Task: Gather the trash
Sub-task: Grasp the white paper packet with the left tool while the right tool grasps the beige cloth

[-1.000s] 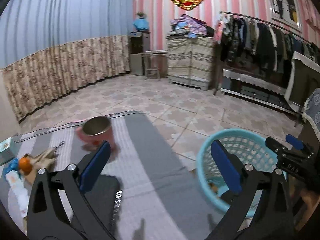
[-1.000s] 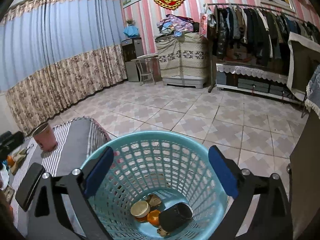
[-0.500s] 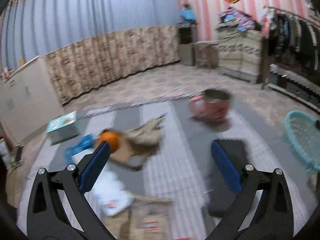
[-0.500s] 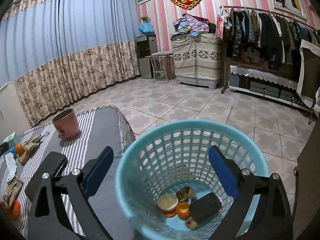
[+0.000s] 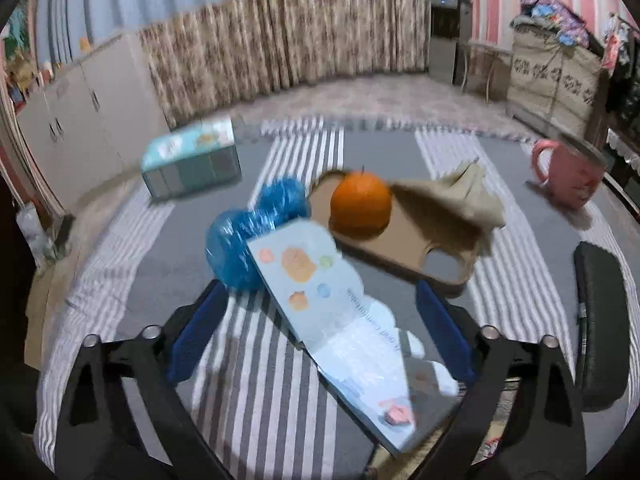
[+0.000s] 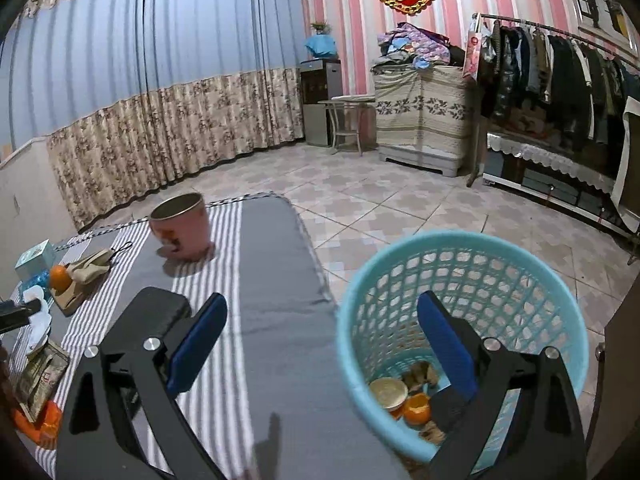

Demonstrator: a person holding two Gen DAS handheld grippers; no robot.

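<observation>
My left gripper [image 5: 320,320] is open and empty, low over a light blue printed wrapper [image 5: 340,320] that lies between its fingers on the striped table. Behind it lie a crumpled blue plastic piece [image 5: 256,232], an orange [image 5: 360,204] on a brown cardboard piece [image 5: 404,240], and a beige crumpled paper [image 5: 468,196]. My right gripper [image 6: 320,340] is open and empty at the table's right edge, next to the turquoise trash basket [image 6: 460,248], which holds an orange peel, a lid and scraps. The orange also shows in the right wrist view [image 6: 59,277].
A pink mug [image 5: 568,180] stands at the table's right, also seen in the right wrist view [image 6: 182,226]. A teal tissue box [image 5: 192,160] sits at the back left. A black flat object [image 5: 600,320] lies at the right. More wrappers [image 6: 40,376] lie at the table's near left.
My left gripper swung left from the basket across the table and closed in on the wrapper and orange. My right gripper drifted left, so the basket now sits to its right.
</observation>
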